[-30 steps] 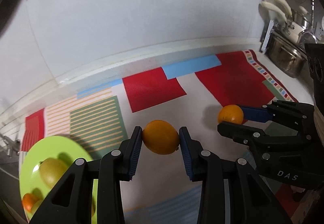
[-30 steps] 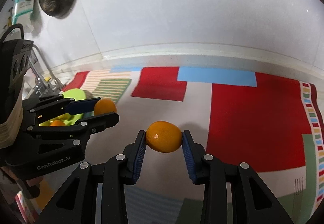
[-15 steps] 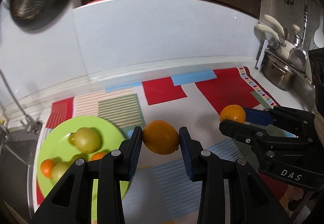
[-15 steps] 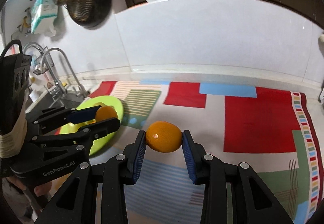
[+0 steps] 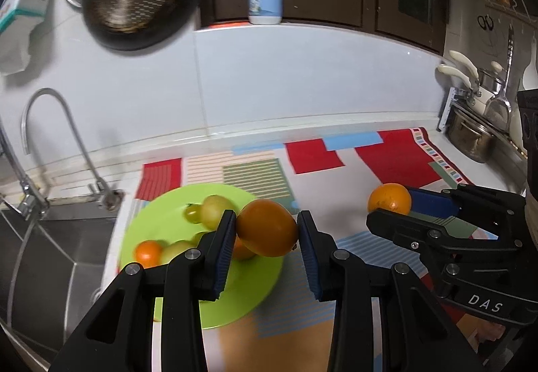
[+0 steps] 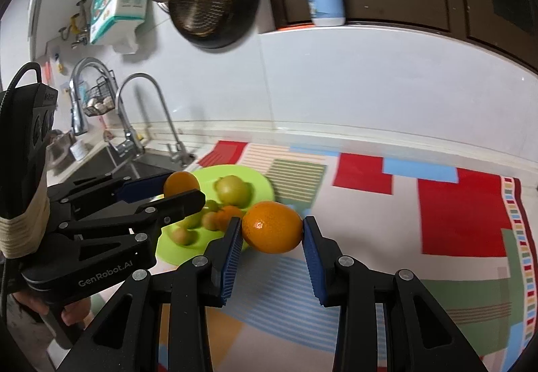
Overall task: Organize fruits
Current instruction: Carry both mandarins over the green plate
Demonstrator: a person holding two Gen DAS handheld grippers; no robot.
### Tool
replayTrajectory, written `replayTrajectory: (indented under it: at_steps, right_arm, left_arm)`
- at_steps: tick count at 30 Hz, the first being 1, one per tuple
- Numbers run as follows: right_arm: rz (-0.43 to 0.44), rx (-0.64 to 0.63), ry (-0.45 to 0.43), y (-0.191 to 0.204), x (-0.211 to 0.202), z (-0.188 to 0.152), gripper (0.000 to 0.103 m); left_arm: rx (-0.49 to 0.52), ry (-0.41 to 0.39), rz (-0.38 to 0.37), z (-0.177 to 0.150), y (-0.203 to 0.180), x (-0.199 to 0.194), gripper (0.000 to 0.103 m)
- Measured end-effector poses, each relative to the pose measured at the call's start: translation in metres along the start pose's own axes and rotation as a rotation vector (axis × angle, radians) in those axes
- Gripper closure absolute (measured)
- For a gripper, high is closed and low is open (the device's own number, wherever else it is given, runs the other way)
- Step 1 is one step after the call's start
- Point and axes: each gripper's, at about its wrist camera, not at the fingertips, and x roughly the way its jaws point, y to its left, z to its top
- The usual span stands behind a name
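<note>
While both fruits are held clear of the counter, we record each one separately. We find a smooth oval orange citrus fruit (image 5: 267, 227) pinched across its short axis between the blue ribbed pads of the left gripper (image 5: 265, 249), hanging over the near edge of the round lime-green plastic plate (image 5: 168, 203). A second, rounder orange citrus fruit with a dimpled skin (image 6: 272, 226) is clamped the same way in the right gripper (image 6: 271, 251), over the patterned mat just beside the plate's rim. Both sets of jaws are pressed in against the peel, with nothing else between them.

We judge the fruits light, firm and slightly yielding, with a waxy skin that could slip or roll if the pads sit off-centre; the grip across the widest girth looks sound. Hard squeezing risks bruising.

On the plate lie several small yellow-green and orange fruits (image 6: 233, 192), blurred. The plate rests on a multicoloured striped and blocked cloth mat (image 6: 464, 214) beside a steel sink (image 5: 50, 247) with a curved chrome tap (image 5: 40, 109). White wall tiling stands behind.
</note>
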Motion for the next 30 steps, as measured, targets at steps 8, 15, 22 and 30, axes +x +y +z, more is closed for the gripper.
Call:
replayTrajectory:
  at_steps: [8, 15, 22, 30]
  right_arm:
    - [0.013, -0.001, 0.002, 0.044, 0.013, 0.000, 0.066]
    - [0.009, 0.017, 0.023, 0.074, 0.035, -0.004, 0.066]
    - [-0.002, 0.071, 0.075, 0.090, 0.064, -0.013, 0.066]
    - [-0.031, 0.121, 0.138, 0.095, 0.101, -0.019, 0.066]
  left_arm:
    - [0.009, 0.004, 0.021, -0.014, 0.040, -0.013, 0.066]
    - [0.033, 0.019, 0.022, -0.022, 0.073, -0.010, 0.066]
    - [0.060, 0.048, 0.009, -0.027, 0.099, 0.008, 0.066]
    - [0.090, 0.079, -0.034, -0.024, 0.117, 0.043, 0.066]
